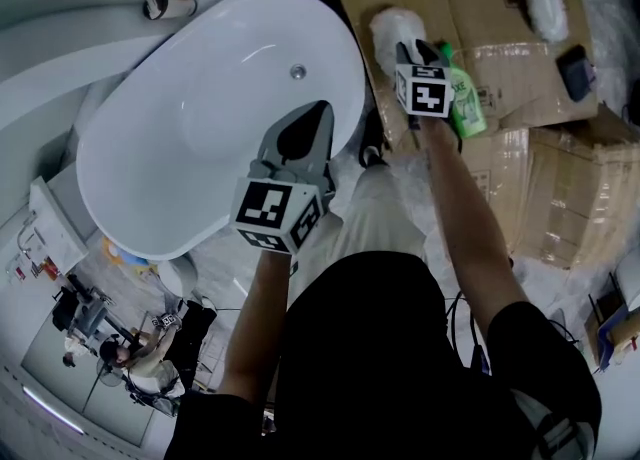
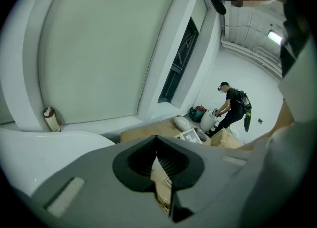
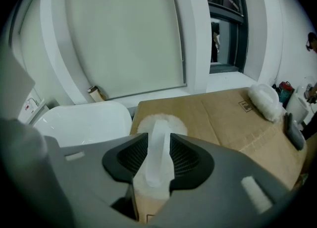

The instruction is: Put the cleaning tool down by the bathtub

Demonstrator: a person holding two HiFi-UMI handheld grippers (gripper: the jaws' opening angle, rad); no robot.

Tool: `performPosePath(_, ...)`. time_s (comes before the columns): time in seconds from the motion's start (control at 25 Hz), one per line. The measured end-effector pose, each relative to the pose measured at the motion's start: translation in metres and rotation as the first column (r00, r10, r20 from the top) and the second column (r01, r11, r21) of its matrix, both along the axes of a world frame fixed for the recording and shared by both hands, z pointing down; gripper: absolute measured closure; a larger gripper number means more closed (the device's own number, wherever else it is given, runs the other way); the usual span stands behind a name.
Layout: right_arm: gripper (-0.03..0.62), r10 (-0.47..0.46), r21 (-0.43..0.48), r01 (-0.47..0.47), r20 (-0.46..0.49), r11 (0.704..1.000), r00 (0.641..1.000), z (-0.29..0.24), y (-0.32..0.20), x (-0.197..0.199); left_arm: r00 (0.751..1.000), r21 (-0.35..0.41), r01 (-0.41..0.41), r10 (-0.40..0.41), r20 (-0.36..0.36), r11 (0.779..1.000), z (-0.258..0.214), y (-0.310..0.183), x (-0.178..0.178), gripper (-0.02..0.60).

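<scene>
Two grippers are seen from above. The right gripper (image 1: 420, 48) is held with jaws spread around the handle of the cleaning tool (image 1: 397, 28), whose fluffy head is rested on cardboard (image 1: 500, 18) just beside the bathtub (image 1: 200, 138), apparently for release. The left gripper (image 1: 315, 118), jaws pressed together and empty, is kept idle over the tub.

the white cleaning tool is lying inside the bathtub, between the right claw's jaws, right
Not inside it: the cleaning tool lies on the cardboard beside the bathtub, between the jaws of the right claw. The right gripper view shows it.
</scene>
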State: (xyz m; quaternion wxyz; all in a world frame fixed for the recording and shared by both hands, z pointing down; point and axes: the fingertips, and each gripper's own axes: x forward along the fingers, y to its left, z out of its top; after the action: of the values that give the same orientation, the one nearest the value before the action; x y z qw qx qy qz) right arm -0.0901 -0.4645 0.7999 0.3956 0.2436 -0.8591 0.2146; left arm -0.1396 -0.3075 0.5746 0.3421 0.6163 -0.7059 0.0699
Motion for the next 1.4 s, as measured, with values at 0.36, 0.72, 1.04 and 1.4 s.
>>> performPosePath(0.36, 0.474, 0.046, 0.074, -0.048, 0.039, 0.996, 0.998, -0.037, 0.015, 0.015, 0.999, -0.003, -0.018, 0.018, 0.029, 1.000, -0.005, 0.033, -0.010, 0.583)
performPosePath(0.72, 0.474, 0.081, 0.117, -0.082, 0.019, 0.990, 0.997, -0.063, 0.074, 0.043, 0.996, 0.029, -0.064, 0.062, 0.057, 0.998, -0.012, 0.083, -0.020, 0.583)
performPosePath(1.04, 0.474, 0.130, 0.159, -0.133, 0.024, 0.978, 0.991, -0.099, 0.146, 0.060, 0.985, 0.096, -0.157, 0.150, 0.082, 0.983, -0.038, 0.130, -0.016, 0.583)
performPosePath(1.4, 0.474, 0.179, 0.232, -0.193, 0.080, 0.953, 0.981, -0.162, 0.225, 0.071, 0.964, 0.154, -0.261, 0.248, 0.100, 0.953, -0.066, 0.191, -0.009, 0.583)
